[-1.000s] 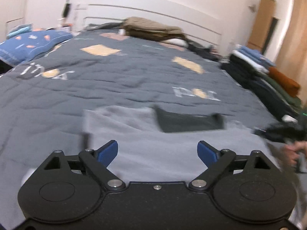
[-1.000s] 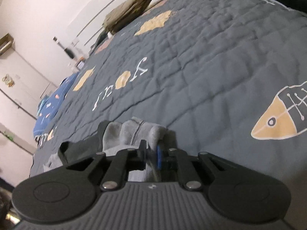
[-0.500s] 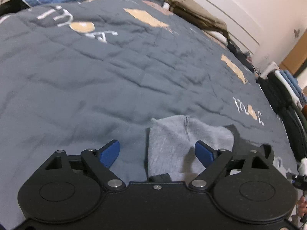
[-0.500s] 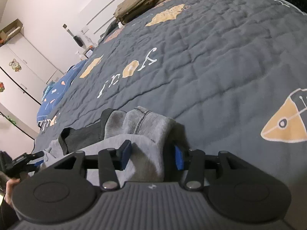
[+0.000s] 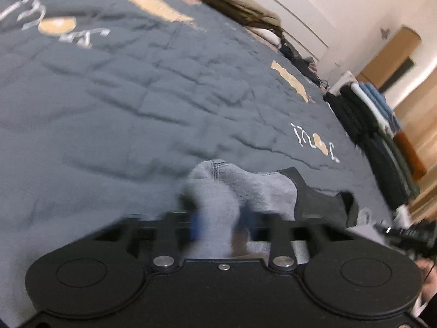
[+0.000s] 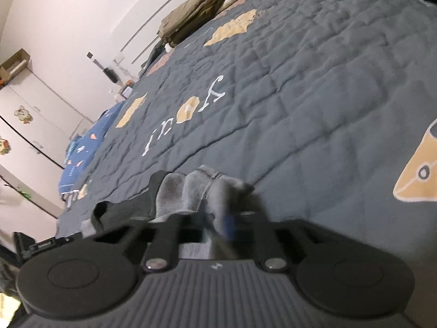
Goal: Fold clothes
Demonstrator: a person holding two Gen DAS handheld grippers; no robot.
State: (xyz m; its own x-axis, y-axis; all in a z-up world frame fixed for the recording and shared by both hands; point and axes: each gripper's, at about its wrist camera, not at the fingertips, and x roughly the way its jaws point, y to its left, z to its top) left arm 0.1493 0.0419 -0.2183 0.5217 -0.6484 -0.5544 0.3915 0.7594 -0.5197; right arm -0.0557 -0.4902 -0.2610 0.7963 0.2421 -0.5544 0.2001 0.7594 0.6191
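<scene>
Since half a second ago, both jaws have closed: the left hand-held gripper (image 5: 218, 225) and the right hand-held gripper (image 6: 217, 225) each pinch one bunched corner of the single grey garment (image 5: 240, 183) on the bed (image 5: 136, 109), probably to lift it for folding

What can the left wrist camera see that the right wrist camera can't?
Only the left wrist camera shows the stack of folded clothes at the bed's right edge, the brown board leaning on the wall, and its own left gripper.

Only the right wrist camera shows the white cupboard with cartoon stickers, the blue pillow, the fish picture on the quilt, and the right gripper.

Both show the grey garment between the fingers, the dark grey quilt and the tan clothes pile by the headboard.
</scene>
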